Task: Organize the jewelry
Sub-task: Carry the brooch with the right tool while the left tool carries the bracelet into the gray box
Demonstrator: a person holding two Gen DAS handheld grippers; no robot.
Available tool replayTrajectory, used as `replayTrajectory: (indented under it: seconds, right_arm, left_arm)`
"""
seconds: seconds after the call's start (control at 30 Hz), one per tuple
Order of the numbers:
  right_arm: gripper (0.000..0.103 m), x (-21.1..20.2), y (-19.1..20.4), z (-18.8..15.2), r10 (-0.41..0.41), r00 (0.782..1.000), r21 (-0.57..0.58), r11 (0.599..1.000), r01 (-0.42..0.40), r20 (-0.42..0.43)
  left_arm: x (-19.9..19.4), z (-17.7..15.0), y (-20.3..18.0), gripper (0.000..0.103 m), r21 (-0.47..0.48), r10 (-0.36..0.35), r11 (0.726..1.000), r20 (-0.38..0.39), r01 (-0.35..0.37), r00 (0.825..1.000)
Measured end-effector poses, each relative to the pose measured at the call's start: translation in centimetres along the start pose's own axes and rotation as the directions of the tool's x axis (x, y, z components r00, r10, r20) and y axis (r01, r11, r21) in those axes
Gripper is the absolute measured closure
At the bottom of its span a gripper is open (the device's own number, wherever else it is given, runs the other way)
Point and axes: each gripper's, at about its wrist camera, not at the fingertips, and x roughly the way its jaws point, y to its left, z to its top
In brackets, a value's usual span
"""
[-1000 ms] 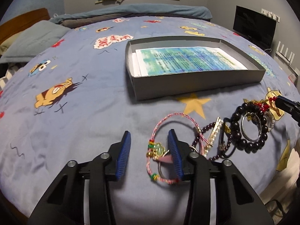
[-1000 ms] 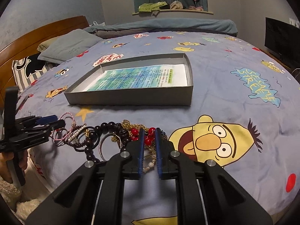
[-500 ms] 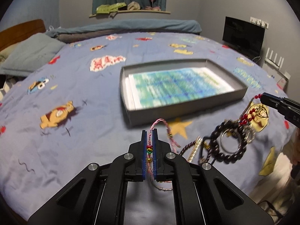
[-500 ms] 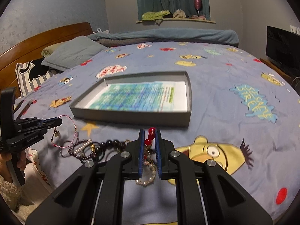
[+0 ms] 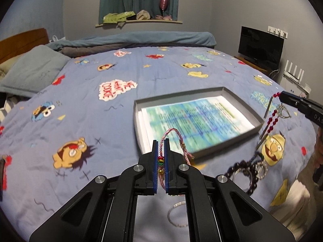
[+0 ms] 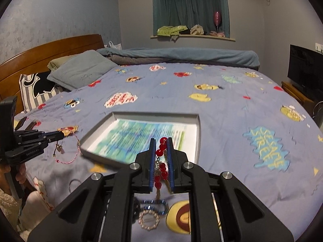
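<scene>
My left gripper is shut on a pink braided cord bracelet with coloured beads, lifted above the bed. From the right wrist view that bracelet hangs as a loop from the left gripper. My right gripper is shut on a red bead strand with gold charms. In the left wrist view the strand dangles from the right gripper, and a dark bead bracelet with rings hangs tangled below it. A shallow grey tray lined with printed paper lies ahead of both.
A thin clear ring lies on the cartoon-print bedspread under my left gripper. A pearl ring and blue beads sit under the right gripper. Pillows and the headboard are at the left, a TV at the right.
The left gripper closed on the pink bracelet and both grippers rose from the bed. The red strand came up with the right gripper, dragging dark beads out of the pile.
</scene>
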Motion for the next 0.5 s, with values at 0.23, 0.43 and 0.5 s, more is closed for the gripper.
replayTrajectory:
  seconds: [0.23, 0.43, 0.5]
  right_arm:
    - [0.092, 2.2, -1.2, 4.1, -0.016, 0.999, 0.03, 0.999, 0.015, 0.042]
    - [0.092, 6.5, -2.3, 6.5, -0.022, 0.999, 0.067, 0.998, 0.02, 0.03]
    - [0.092, 8.6, -2.5, 6.8, -0.027, 1.0, 0.076, 0.997, 0.026, 0.01]
  left_arm:
    - [3.0, 3.7, 0.8, 0.097, -0.002, 0.016, 1.0, -0.008, -0.016, 1.0]
    - [6.6, 6.8, 1.7, 0.097, -0.015, 0.024, 1.0, -0.025, -0.025, 0.999]
    - [7.9, 7.3, 1.9, 0.097, -0.02, 0.031, 0.999, -0.038, -0.032, 0.999]
